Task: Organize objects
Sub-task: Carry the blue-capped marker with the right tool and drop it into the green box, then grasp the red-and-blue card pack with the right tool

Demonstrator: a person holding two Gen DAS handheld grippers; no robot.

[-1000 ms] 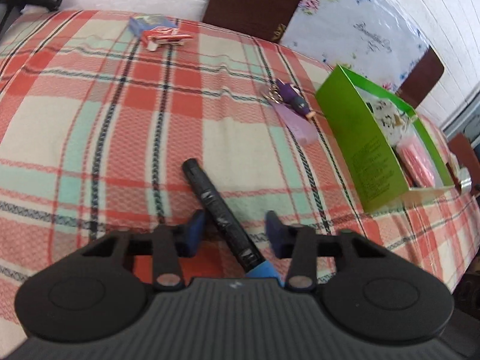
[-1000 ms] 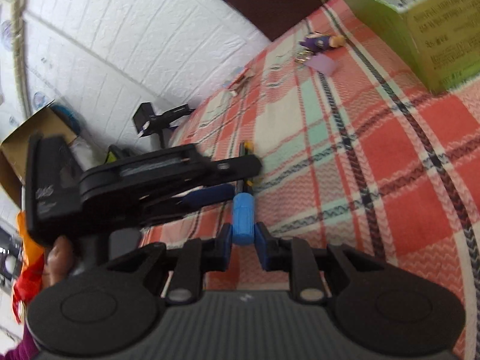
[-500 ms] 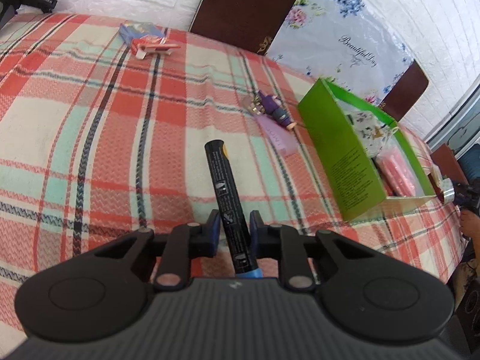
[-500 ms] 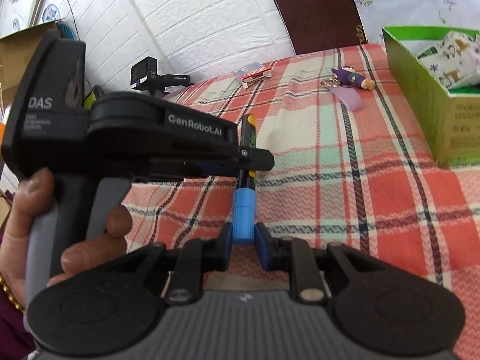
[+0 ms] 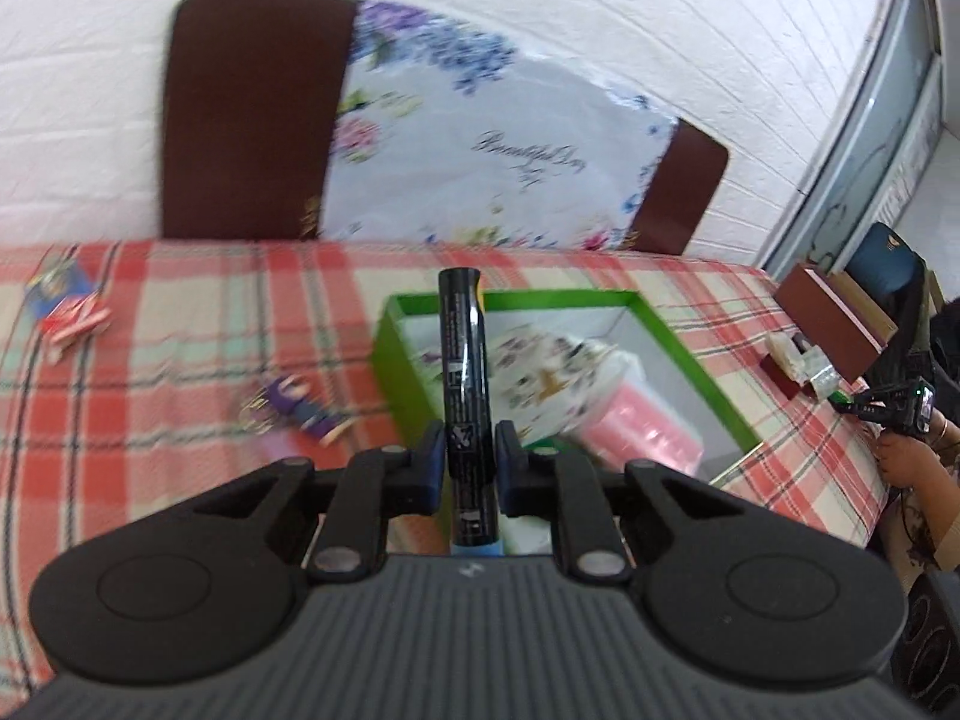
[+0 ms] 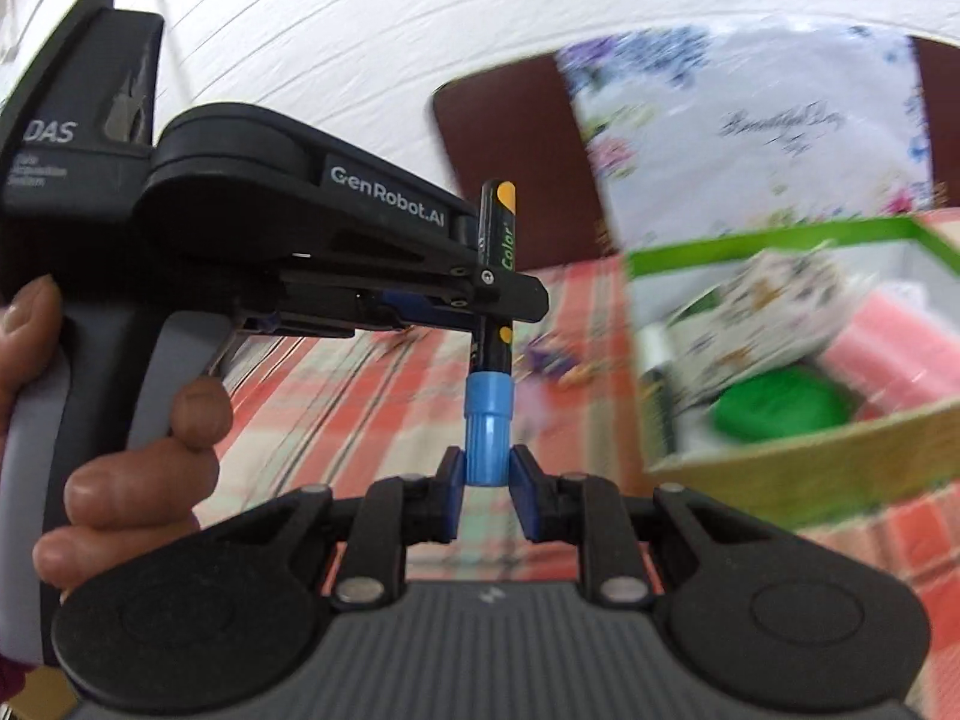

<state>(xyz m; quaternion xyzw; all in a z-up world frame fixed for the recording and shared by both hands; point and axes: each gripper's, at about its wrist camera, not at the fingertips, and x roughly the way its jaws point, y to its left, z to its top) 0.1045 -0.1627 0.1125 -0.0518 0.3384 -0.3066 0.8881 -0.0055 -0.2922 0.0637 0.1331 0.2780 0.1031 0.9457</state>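
A marker with a black barrel [image 5: 463, 372] and a blue cap [image 6: 487, 420] hangs in the air above the plaid tablecloth. My left gripper [image 5: 470, 450] is shut on the black barrel. My right gripper [image 6: 487, 471] is shut on the blue cap at the marker's near end. From the right wrist, the left gripper [image 6: 492, 294] crosses from the left, held by a hand [image 6: 120, 480]. The open green box [image 5: 510, 299] lies just beyond the marker and holds a patterned pouch [image 5: 540, 372], a pink packet [image 5: 642, 432] and a green item [image 6: 780, 408].
A purple keychain figure [image 5: 294, 402] lies left of the box, and a red and blue packet [image 5: 66, 306] sits at the far left. A brown chair back [image 5: 252, 108] with a floral cloth [image 5: 480, 138] stands behind the table. A person's hands with a device [image 5: 900, 414] are at the right edge.
The left jaws closed on the marker's barrel as it lay on the cloth. Both grippers then lifted the marker together and swung it toward the green box.
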